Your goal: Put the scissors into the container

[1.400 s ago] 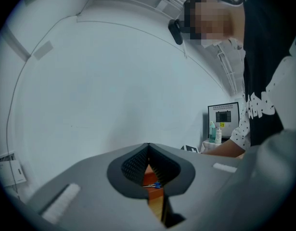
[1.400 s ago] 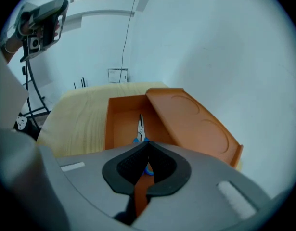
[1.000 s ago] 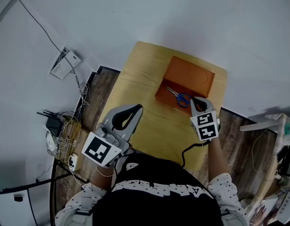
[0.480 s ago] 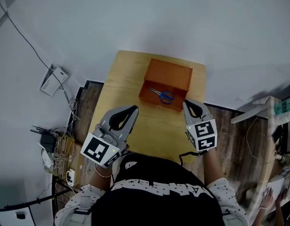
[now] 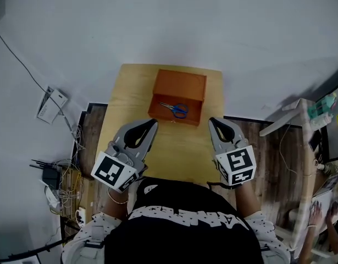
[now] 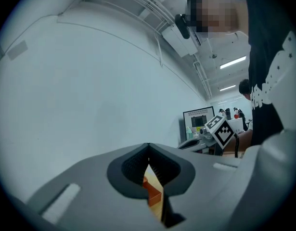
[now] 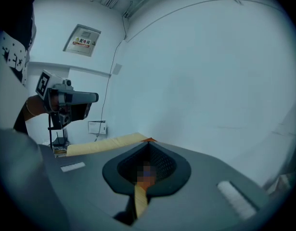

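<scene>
Scissors point(image 5: 175, 109) lie in the box point(image 5: 179, 84), blue handles to the right, close to its near wall, and the box sits midway along the table's point(image 5: 125, 98) far edge. Left gripper point(image 5: 153, 122) hangs over the table's near left part, jaws pressed together on nothing. Right gripper point(image 5: 211, 121) hangs at the right edge, likewise closed tight and empty.

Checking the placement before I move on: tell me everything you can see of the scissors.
The scissors are small, with blue handle loops and thin, metal-looking blades that appear closed. They lie flat inside the orange container, close to the wall nearest the person, with the blades pointing left and the handles to the right. Only the container's floor touches them.
</scene>
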The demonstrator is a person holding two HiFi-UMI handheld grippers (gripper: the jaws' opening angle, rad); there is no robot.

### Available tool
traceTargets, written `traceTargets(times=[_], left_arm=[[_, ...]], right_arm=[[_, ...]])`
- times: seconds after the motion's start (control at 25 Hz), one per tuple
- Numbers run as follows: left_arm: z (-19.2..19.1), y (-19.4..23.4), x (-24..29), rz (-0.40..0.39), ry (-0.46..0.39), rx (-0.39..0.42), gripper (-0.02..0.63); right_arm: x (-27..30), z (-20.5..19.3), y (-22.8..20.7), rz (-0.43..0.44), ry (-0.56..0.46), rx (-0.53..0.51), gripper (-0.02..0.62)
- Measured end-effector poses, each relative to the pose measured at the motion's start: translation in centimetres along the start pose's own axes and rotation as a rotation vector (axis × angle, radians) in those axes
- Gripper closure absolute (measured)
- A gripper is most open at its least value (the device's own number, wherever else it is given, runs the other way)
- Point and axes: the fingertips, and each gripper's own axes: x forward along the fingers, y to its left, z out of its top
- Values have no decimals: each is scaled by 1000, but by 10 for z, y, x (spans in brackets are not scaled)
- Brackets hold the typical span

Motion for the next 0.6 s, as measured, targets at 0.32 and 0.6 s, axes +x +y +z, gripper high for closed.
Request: traceTargets(times=[0.32,0.6], left_arm=[[0,-5,-2,-15,14,2,604],[-4,-4,-5,-18,23,-4,604]], right_arm=[[-15,14,3,-6,-62,55,582],[-20,15,6,-16,-70,63,583]])
